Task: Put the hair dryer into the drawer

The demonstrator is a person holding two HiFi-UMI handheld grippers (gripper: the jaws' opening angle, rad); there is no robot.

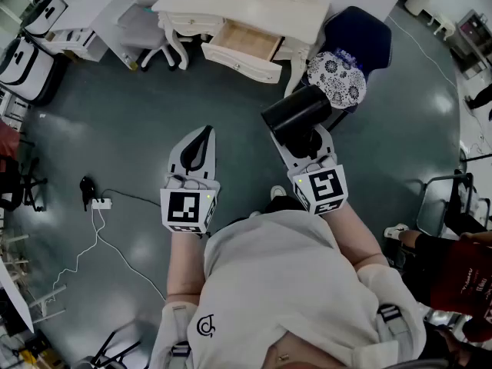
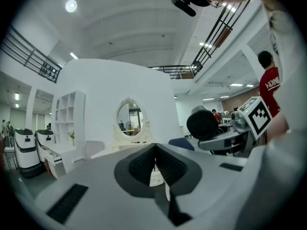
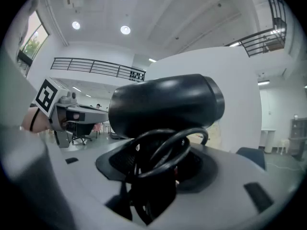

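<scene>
Two grippers out level over the grey floor (image 1: 138,106). The right gripper (image 1: 307,146) is clamped on the handle of the black hair dryer (image 1: 296,114), its looped cord (image 3: 165,150) bunched between the jaws and the barrel lying crosswise above them. The left gripper (image 1: 201,146) has its jaws together with nothing between them, near the right one. Ahead, well apart from the dryer, is a white bench (image 1: 254,6). Its wood-lined drawer (image 1: 244,46) is pulled out at the front edge. A blue chair (image 1: 361,41) with a patterned cushion (image 1: 336,78) sits by the bench's right corner.

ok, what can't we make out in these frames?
- Dryer handle: right gripper view, behind its coiled cord; head view, under the barrel.
- Drawer back: head view, under the desktop.
- Right tool grip contact: right gripper view, covered by cord.
</scene>
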